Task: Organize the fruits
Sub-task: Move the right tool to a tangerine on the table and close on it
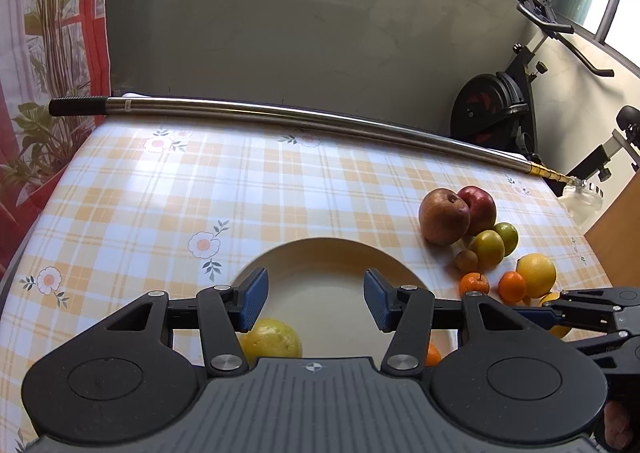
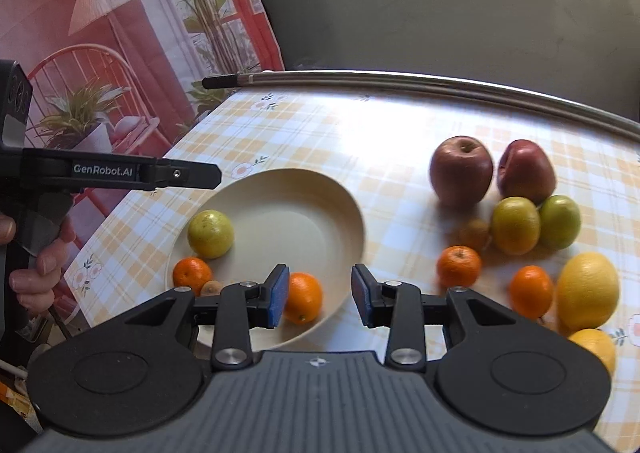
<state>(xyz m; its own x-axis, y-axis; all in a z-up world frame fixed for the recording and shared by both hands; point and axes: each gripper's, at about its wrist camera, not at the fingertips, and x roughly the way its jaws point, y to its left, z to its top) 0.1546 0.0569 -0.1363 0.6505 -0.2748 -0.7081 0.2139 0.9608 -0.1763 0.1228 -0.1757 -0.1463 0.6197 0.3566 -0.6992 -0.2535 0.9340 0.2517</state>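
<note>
A cream plate (image 2: 288, 213) lies on the checked tablecloth (image 2: 360, 133). On it rest a yellow-green fruit (image 2: 211, 233), a mandarin (image 2: 192, 275), a small brown fruit (image 2: 211, 288) and an orange (image 2: 306, 297). My right gripper (image 2: 320, 295) hovers open over the plate's near rim; the orange lies beside its left pad, untouched by the other. To the right are two apples (image 2: 461, 169), green-yellow fruits (image 2: 515, 225), mandarins (image 2: 459, 266) and lemons (image 2: 587, 289). My left gripper (image 1: 316, 301) is open and empty above the plate (image 1: 320, 265), with the yellow-green fruit (image 1: 272, 339) below its left finger.
A metal pole with a black grip (image 1: 280, 113) lies along the table's far edge. An exercise bike (image 1: 492, 113) stands behind the right corner, and a wooden panel (image 1: 616, 237) at the right. A printed curtain (image 2: 120, 33) hangs left. A hand (image 2: 36, 265) holds the left gripper's handle.
</note>
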